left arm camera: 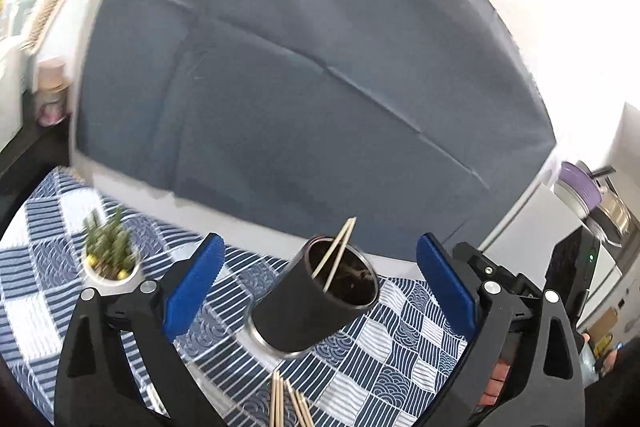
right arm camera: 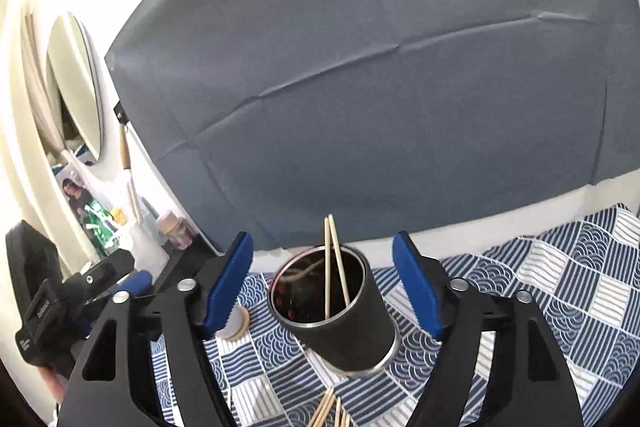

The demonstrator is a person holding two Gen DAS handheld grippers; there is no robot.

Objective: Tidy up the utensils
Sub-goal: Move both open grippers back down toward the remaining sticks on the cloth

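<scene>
While two chopsticks (right arm camera: 334, 263) are standing in the black holder (right arm camera: 340, 319), sorting is sitting part done.
Item: one holder, upright on the checked cloth (right arm camera: 560, 299); several loose chopsticks (left arm camera: 286, 403) are lying just before it, count unclear; left gripper (left arm camera: 316, 291) and right gripper (right arm camera: 322, 291) are both gaping wide, gripping nothing, the holder showing between their jaws; one potted plant (left arm camera: 110, 255) is sitting aside.

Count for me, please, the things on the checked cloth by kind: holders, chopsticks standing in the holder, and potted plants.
Holder: 1
Chopsticks standing in the holder: 2
Potted plant: 1
Total: 4
Loose chopsticks on the cloth run out of the picture, so they are uncounted.
</scene>
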